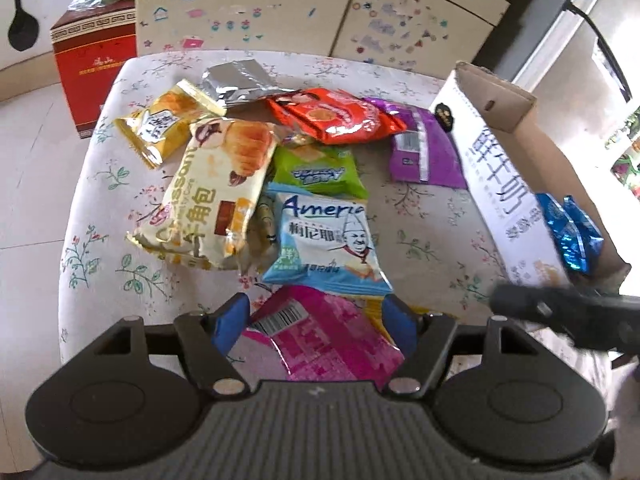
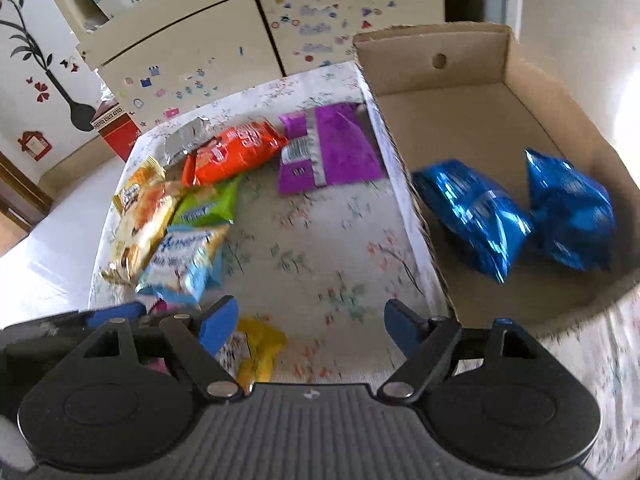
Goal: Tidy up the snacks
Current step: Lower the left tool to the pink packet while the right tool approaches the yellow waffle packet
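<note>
Several snack packs lie on a floral-cloth table [image 1: 420, 216]: a croissant pack [image 1: 212, 192], a light blue pack [image 1: 324, 240], a green pack [image 1: 316, 170], an orange pack [image 1: 336, 114], a purple pack [image 1: 424, 148], a silver pack [image 1: 236, 82] and a yellow pack [image 1: 164, 124]. My left gripper [image 1: 314, 320] is open, its fingers either side of a pink pack [image 1: 324, 340]. My right gripper [image 2: 312, 320] is open and empty above the cloth, beside a yellow pack [image 2: 256, 348]. A cardboard box [image 2: 468, 120] on the right holds two blue packs [image 2: 476, 212].
A cream cabinet with stickers [image 1: 260, 8] stands behind the table. A red box [image 1: 96, 56] sits on the floor at the left. The right gripper's dark body [image 1: 568, 312] shows in the left wrist view by the box's white side [image 1: 504, 184].
</note>
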Demonstrator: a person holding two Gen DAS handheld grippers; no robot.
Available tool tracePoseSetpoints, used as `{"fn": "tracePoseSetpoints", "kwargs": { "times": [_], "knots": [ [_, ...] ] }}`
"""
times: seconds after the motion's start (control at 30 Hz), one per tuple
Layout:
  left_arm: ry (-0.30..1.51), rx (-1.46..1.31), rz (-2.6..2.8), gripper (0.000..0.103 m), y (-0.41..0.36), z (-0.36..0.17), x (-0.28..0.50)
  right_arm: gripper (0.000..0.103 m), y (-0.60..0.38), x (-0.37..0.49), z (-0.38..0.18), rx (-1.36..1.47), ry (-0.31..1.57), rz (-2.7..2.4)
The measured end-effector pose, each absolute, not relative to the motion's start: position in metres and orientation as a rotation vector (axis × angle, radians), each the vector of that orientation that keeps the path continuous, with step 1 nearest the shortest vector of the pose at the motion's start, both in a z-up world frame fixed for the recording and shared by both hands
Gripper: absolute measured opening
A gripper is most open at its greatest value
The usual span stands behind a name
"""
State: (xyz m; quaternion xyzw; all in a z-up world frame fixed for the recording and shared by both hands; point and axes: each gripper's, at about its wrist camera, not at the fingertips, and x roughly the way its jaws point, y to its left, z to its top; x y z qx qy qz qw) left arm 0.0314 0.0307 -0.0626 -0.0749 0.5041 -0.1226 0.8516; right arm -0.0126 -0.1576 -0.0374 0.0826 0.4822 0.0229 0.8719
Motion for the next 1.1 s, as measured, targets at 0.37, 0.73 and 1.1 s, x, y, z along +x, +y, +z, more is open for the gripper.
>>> {"fn": "tracePoseSetpoints", "kwargs": {
  "times": [0.37,0.73,1.1],
  "knots": [
    [1.061,-0.133,-0.208,0.059,0.050,-0.069,0.013,0.088,-0.135,-0.037,-0.065,0.153,1.088,0.108],
    [1.019,-0.029,-0.122,0.062,0.071,-0.064,-0.006,0.088,-0.105,-0.030,-0.077,0.128,1.091,0.102],
    [1.015,-0.190,-0.155,0.071,0.087,-0.050,-0.018,0.076,-0.091,-0.025,-0.085,0.024,1.066,0.069]
  ]
}}
